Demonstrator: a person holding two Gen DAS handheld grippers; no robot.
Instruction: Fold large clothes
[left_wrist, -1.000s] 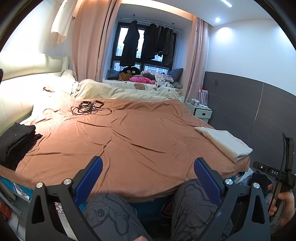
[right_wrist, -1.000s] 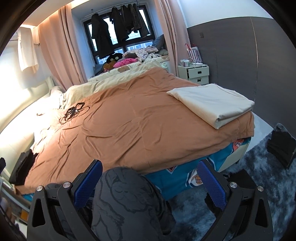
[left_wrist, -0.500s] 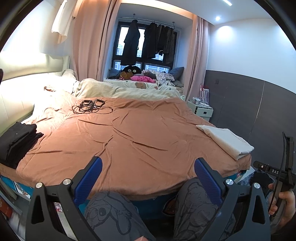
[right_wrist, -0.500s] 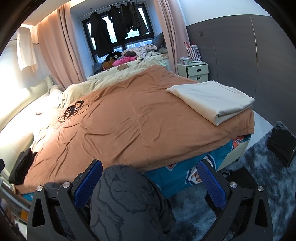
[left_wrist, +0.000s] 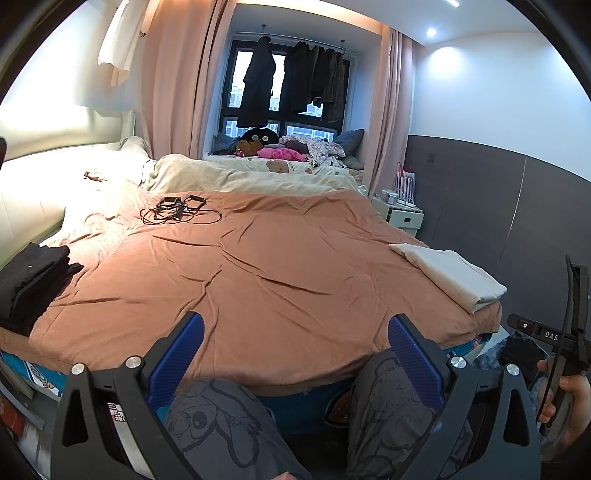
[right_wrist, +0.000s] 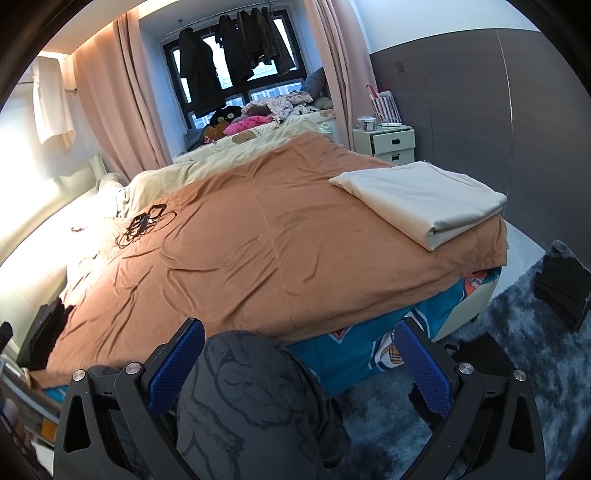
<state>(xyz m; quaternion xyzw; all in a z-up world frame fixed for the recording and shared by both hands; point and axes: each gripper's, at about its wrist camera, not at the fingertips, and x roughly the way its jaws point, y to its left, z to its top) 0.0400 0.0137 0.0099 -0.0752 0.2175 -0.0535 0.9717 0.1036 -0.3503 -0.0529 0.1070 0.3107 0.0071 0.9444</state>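
Observation:
A folded cream cloth (left_wrist: 450, 273) (right_wrist: 424, 199) lies on the right corner of the bed, on the brown blanket (left_wrist: 258, 266) (right_wrist: 277, 240). A stack of folded black clothes (left_wrist: 29, 280) (right_wrist: 42, 332) sits at the bed's left edge. My left gripper (left_wrist: 295, 347) is open near the foot of the bed, above a person's knees in grey patterned trousers (left_wrist: 221, 424). My right gripper (right_wrist: 301, 350) is open too, with one knee (right_wrist: 251, 398) between its fingers and nothing held. The right gripper's body (left_wrist: 554, 343) shows at the right edge of the left wrist view, in a hand.
A tangle of black cables (left_wrist: 177, 210) (right_wrist: 144, 221) lies near the pillows. A white nightstand (right_wrist: 384, 144) stands by the dark wall. Dark clothes hang at the window (left_wrist: 288, 81). A grey shaggy rug (right_wrist: 517, 369) with black items (right_wrist: 561, 288) covers the floor right.
Both views have shifted a little, tilting slightly upward, so the bed sits lower in frame. Both grippers stay open and hold nothing.

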